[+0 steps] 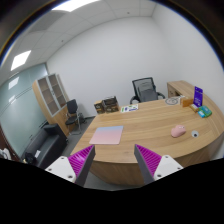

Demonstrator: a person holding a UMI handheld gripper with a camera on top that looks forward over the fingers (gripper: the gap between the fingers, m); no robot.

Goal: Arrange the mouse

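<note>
A small pink mouse (179, 131) lies on the wooden desk (150, 125), off to the right and well beyond my fingers. A pale pink mouse mat (106, 134) lies flat on the desk, ahead of my left finger. My gripper (116, 160) hangs in front of the desk's near edge, open, with nothing between its purple pads (82, 160). The mouse and mat are apart from each other.
A black office chair (146, 92) stands behind the desk. A purple item and a teal object (203, 111) sit at the desk's far right. A black sofa (45, 145) and a cabinet (50, 98) line the left wall.
</note>
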